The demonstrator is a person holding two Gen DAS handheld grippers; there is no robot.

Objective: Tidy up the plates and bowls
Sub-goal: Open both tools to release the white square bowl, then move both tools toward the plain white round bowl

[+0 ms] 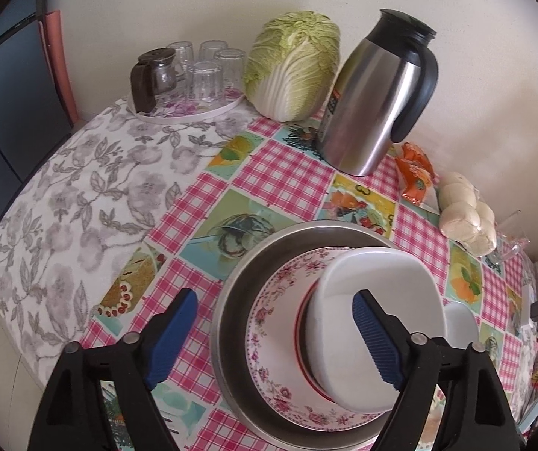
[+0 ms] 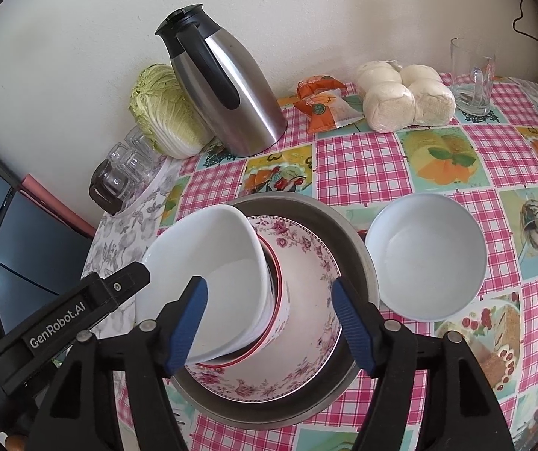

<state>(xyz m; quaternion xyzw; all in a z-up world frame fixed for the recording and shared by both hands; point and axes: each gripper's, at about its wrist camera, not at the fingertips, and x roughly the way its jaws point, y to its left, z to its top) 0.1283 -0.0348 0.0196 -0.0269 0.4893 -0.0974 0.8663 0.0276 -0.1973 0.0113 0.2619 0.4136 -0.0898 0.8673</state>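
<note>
A steel plate holds a pink floral plate. On it stands a red-rimmed bowl, and a white squarish bowl sits tilted in it. My left gripper is open; its right finger lies over the white bowl and the left finger is over the tablecloth. In the right wrist view the white squarish bowl leans left over the stack. My right gripper is open above the stack and empty. A round white bowl stands on the table right of the steel plate.
A steel thermos jug, a cabbage and a tray of upturned glasses stand at the back by the wall. Orange snack packets, bagged buns and a glass mug lie at the back right.
</note>
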